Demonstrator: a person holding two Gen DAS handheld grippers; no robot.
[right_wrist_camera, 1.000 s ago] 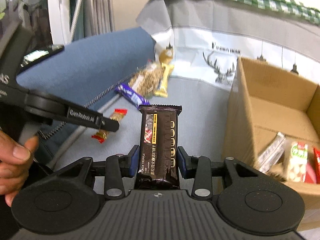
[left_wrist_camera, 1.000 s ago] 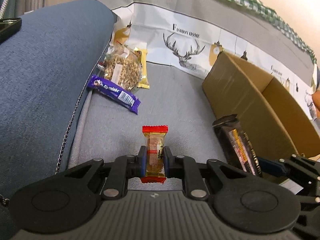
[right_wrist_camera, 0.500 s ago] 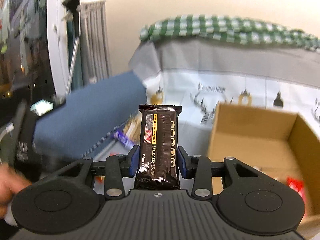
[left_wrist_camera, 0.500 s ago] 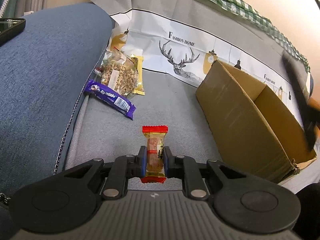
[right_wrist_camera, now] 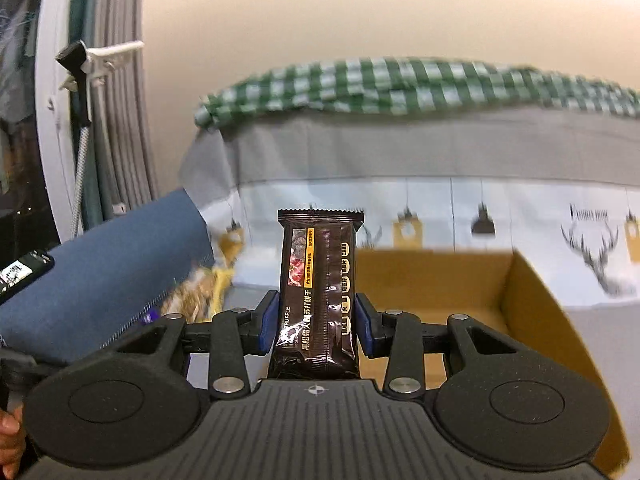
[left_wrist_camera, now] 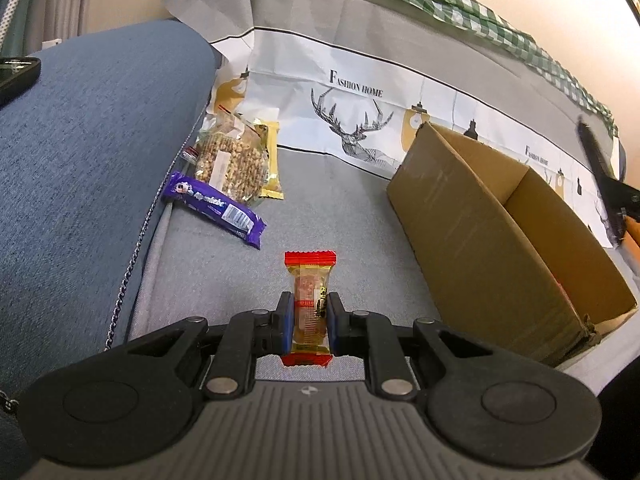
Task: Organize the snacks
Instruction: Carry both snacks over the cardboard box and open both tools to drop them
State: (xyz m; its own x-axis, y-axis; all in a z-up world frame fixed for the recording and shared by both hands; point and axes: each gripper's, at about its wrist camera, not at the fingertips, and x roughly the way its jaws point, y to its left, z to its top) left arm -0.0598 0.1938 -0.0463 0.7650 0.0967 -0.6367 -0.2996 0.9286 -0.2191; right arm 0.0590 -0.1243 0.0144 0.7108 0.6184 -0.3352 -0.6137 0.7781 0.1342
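Grey sofa fabric (left_wrist_camera: 320,200) fills the left wrist view, where the left gripper (left_wrist_camera: 307,322) pinches a red-ended candy (left_wrist_camera: 309,300). At two o'clock, the cardboard box (left_wrist_camera: 480,232) hides its contents behind its wall. Farther right, the right gripper (right_wrist_camera: 316,322) clamps a dark biscuit bar (right_wrist_camera: 318,288) above that blurred box.
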